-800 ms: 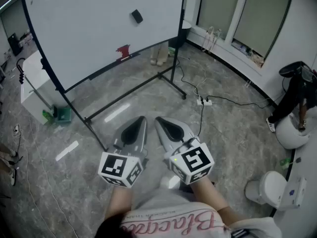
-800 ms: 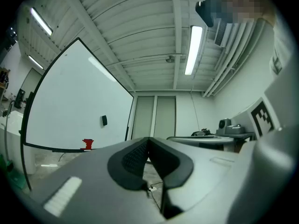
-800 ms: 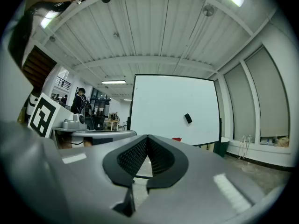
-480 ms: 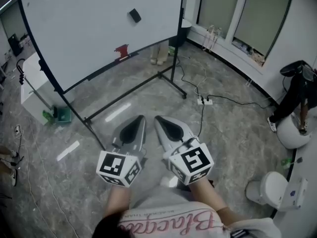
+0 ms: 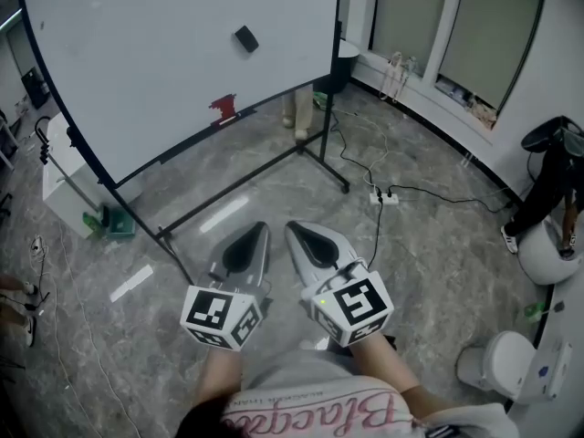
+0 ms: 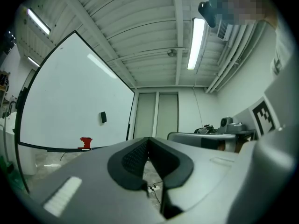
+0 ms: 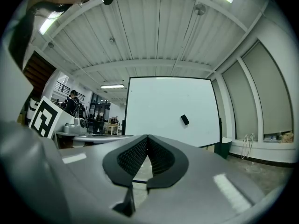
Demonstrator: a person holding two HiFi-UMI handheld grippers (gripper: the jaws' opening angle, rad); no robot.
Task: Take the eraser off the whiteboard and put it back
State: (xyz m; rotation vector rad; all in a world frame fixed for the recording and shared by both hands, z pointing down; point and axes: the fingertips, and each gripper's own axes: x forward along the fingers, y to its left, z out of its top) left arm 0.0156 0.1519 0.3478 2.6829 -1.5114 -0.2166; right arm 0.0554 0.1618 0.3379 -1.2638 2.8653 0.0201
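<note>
Step in hand, as judged: the approach. The eraser (image 5: 245, 38) is not yet touched. It sits high on the whiteboard (image 5: 155, 71), right of centre and slightly tilted. It is above and to the right of a small red item (image 5: 224, 109) at the board's lower edge.

Left gripper (image 5: 261, 228): jaws together, nothing between them. Right gripper (image 5: 293, 227): jaws together, also empty. Both are held level and side by side, low in front of the person over the floor (image 5: 274, 167), tips toward the board.

Eraser vs grippers: well apart, ahead of both and higher. In the right gripper view it lies up and to the right of the jaw tips. In the left gripper view it lies up and to the left.

To do this well:
- Close the distance first, then raise one gripper to eraser height.
- Part the jaws before contact.
- Come in square to the board and roll the gripper to match the eraser's tilt.
- Straddle its narrow sides, clamp, and pull straight off.
</note>
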